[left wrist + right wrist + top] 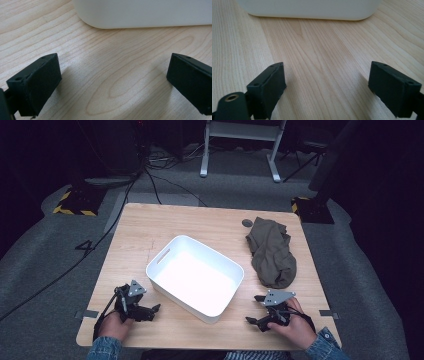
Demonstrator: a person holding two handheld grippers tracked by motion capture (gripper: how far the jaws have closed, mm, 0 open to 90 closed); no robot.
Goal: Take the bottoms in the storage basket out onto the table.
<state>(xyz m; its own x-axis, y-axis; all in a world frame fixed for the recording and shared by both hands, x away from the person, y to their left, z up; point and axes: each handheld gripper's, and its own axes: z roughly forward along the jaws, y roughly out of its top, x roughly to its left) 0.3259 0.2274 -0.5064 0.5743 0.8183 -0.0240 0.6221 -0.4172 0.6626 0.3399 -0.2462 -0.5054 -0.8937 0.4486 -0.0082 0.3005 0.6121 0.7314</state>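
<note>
A white rectangular bin [195, 277] sits empty in the middle of the wooden table [150, 227]. An olive-brown crumpled cloth [271, 251] lies to its right, near the far right corner. My left gripper [156, 309] rests low at the front left, open, pointing at the bin's near wall [140, 13]. My right gripper [252, 309] rests at the front right, open, also facing the bin's wall [307, 8]. Nothing lies between either pair of jaws; bare wood shows under the left gripper [113, 82] and the right gripper [327, 87].
A small dark round disc [247, 223] lies on the table beside the cloth's far end. Cables [75, 262] run across the grey floor at left. A white stand's legs [240, 150] rise beyond the table.
</note>
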